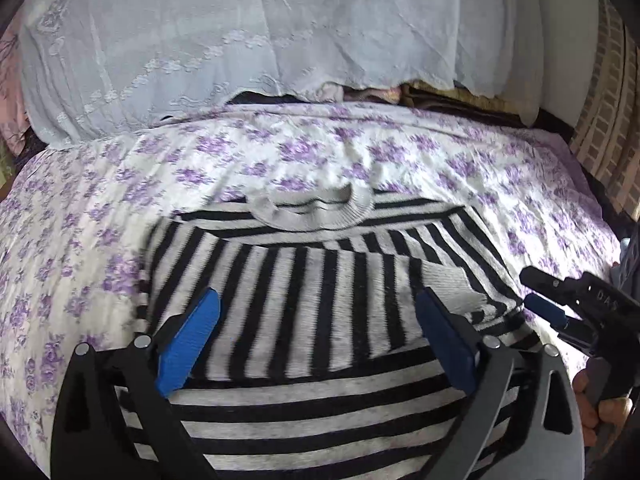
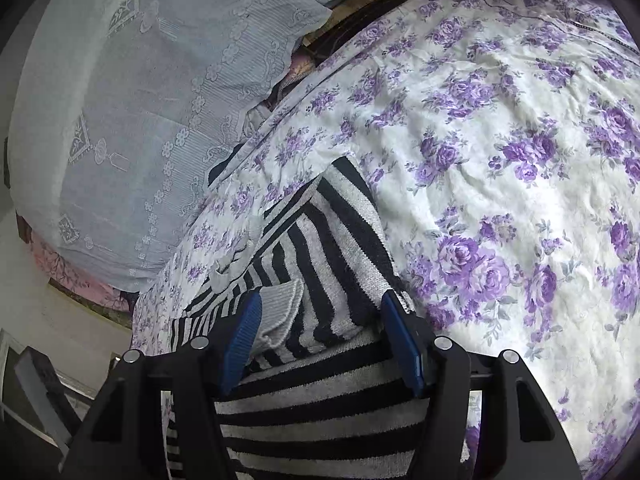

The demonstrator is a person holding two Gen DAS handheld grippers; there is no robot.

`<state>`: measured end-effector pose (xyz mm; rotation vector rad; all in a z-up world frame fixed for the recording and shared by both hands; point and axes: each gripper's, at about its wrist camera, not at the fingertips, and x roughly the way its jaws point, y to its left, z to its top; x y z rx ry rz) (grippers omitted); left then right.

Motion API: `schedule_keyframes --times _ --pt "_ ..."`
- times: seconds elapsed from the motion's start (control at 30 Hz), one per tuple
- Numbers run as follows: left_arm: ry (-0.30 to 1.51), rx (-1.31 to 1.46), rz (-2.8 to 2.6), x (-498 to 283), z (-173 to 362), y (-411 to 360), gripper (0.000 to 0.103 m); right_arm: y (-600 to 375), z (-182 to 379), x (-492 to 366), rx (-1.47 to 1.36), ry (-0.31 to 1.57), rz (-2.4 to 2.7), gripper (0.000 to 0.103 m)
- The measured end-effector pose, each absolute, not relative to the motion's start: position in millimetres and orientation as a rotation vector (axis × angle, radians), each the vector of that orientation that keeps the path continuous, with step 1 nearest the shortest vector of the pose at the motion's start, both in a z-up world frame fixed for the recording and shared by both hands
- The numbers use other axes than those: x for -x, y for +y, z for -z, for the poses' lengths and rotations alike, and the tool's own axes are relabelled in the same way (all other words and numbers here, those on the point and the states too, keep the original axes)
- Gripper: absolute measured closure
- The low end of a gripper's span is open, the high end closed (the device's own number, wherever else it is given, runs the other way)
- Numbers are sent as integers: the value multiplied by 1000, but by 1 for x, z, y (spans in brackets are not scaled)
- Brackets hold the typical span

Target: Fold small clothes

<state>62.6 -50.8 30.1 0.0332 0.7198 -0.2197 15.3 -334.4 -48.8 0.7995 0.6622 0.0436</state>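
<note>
A black and grey striped sweater lies flat on the floral bed sheet, its grey collar at the far side. Both sleeves are folded across the chest, and a grey cuff lies on top at the right. My left gripper hovers over the folded sleeves, open wide, with nothing pinched between its blue pads. My right gripper is at the sweater's right edge. In the right wrist view the right gripper stands open over the sweater, straddling the folded sleeve next to the cuff.
Pale blue lace cloth covers a stack of bedding along the bed's far side. A brick-patterned wall stands at the right. A person's hand holds the right gripper. The floral sheet stretches right of the sweater.
</note>
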Motion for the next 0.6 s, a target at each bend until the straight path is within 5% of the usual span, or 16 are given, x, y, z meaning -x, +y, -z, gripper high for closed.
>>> schedule_keyframes --times 0.17,0.37,0.53,0.6 --pt "740 83 75 -78 -26 22 5 -322 48 -18 -778 669 -116 41" --pt "899 258 19 -112 39 76 5 -305 55 -38 -727 710 -163 63" --pt "915 54 -95 -120 53 54 5 -279 66 -64 -596 799 -128 66" --pt "904 23 -110 -116 51 53 5 -270 56 -72 -547 799 -112 93"
